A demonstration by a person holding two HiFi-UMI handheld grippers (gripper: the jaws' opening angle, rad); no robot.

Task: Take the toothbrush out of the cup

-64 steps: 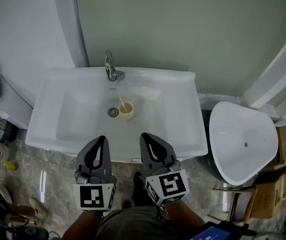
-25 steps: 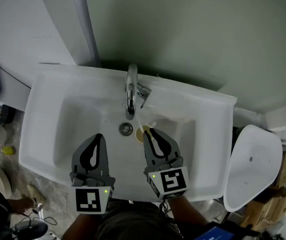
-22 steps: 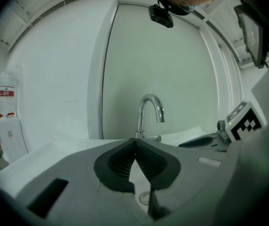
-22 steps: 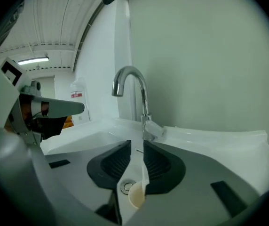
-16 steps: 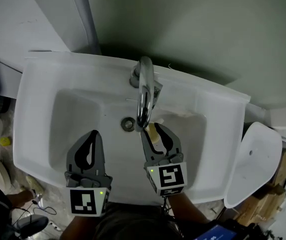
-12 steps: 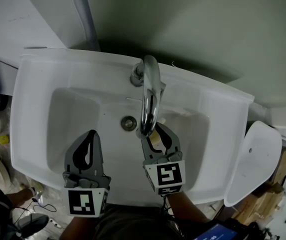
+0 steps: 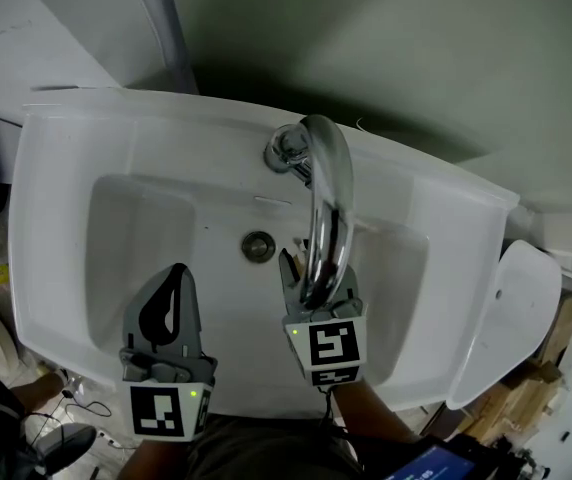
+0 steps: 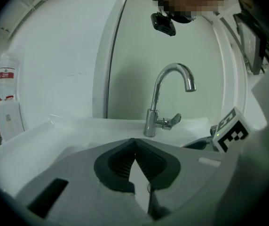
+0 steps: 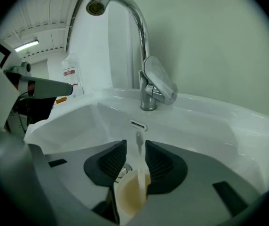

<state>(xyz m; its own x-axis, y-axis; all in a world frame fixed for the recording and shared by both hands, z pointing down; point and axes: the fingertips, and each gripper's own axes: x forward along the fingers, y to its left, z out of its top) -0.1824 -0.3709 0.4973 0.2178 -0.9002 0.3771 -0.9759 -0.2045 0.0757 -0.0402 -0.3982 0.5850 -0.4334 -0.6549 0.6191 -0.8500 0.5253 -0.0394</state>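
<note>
Sink [image 7: 56, 168]: the cup [image 9: 130, 194] stands in its basin, below the tap [image 7: 326, 198]. Left gripper [image 8: 135, 142]: jaws together, empty. Right gripper [image 9: 134, 145]: jaws just opened wide, either side of the toothbrush [image 9: 139, 161], not pressing it. The cup looks light, so a jaw catching its rim would likely tip it. The toothbrush, in the cup, is thin and may slip from an off-centre pinch.

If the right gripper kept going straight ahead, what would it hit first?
Probably the small cream plastic cup: the pale toothbrush in it already stands between the right gripper's jaws, which have just opened. Depth is hard to judge.
</note>
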